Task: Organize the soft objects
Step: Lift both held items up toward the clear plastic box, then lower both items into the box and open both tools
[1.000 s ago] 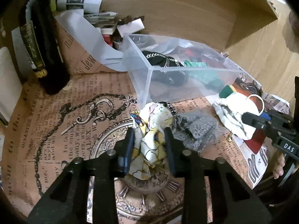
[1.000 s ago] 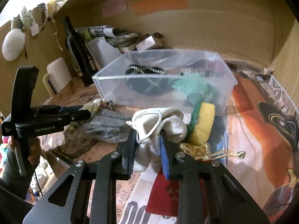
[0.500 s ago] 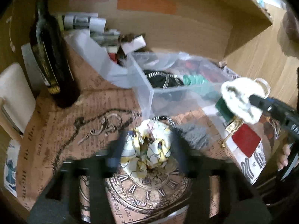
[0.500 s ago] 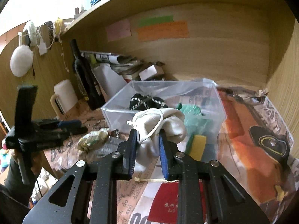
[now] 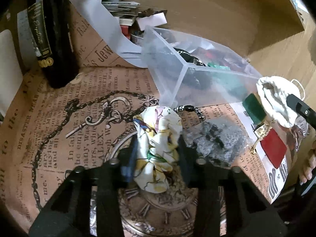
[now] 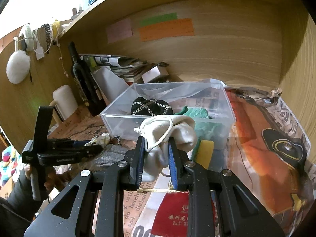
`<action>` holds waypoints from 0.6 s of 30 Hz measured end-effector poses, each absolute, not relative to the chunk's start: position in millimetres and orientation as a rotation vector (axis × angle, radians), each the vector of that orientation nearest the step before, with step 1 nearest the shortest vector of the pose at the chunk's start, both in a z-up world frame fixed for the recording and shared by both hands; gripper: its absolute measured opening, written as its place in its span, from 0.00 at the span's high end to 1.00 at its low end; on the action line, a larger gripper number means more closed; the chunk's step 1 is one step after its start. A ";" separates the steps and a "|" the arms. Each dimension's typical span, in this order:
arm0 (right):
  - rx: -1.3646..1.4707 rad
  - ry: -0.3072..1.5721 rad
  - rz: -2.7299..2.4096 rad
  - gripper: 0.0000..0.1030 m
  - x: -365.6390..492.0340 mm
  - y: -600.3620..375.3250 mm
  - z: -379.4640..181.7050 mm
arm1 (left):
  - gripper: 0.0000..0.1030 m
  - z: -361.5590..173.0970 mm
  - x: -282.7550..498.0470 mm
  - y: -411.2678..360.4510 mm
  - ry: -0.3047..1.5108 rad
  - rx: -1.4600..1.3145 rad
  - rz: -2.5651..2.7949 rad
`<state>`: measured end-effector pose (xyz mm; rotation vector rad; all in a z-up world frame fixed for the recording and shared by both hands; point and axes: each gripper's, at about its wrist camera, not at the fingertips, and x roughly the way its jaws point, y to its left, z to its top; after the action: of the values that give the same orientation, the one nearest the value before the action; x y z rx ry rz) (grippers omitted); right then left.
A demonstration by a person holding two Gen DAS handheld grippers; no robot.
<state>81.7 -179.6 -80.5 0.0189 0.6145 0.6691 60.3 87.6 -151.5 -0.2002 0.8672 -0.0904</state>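
Left claw [image 5: 158,154] is closed on a floral cloth [image 5: 158,144], held low. Right claw [image 6: 156,158] grips a white pouch [image 6: 167,130], raised above the worktop.

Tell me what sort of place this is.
Probably a cluttered desk or shelf nook in a home. Wooden walls close it in, sticky notes hang on the back one, and a wine bottle and stacked magazines sit behind a clear plastic box of soft things.

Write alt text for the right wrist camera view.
The right gripper is shut on a white drawstring pouch, held just in front of a clear plastic bin with dark and green soft items inside. The left gripper pinches a floral cloth at left.
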 end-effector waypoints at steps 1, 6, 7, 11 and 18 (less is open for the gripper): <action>0.020 0.612 0.669 0.80 82.0 -179.6 -80.1 | 0.71 -150.3 58.7 89.1 0.865 -0.204 -0.089; 0.028 0.598 0.672 0.80 85.9 -179.6 -76.0 | 0.73 -133.4 47.3 97.0 0.813 -0.195 -0.049; 0.028 0.593 0.671 0.80 86.4 -179.9 -74.9 | 0.73 -128.9 45.5 98.0 0.800 -0.194 -0.044; 0.037 0.558 0.666 0.80 91.9 -182.4 -64.6 | 0.73 -105.7 43.0 100.1 0.742 -0.184 -0.032; 0.047 0.482 0.656 0.80 106.0 -184.6 -42.4 | 0.73 -57.8 53.7 85.9 0.613 -0.148 -0.066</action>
<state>106.0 -184.6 -42.4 0.0473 0.4825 0.6560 53.7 85.9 -57.8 -0.1476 0.6133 -0.0664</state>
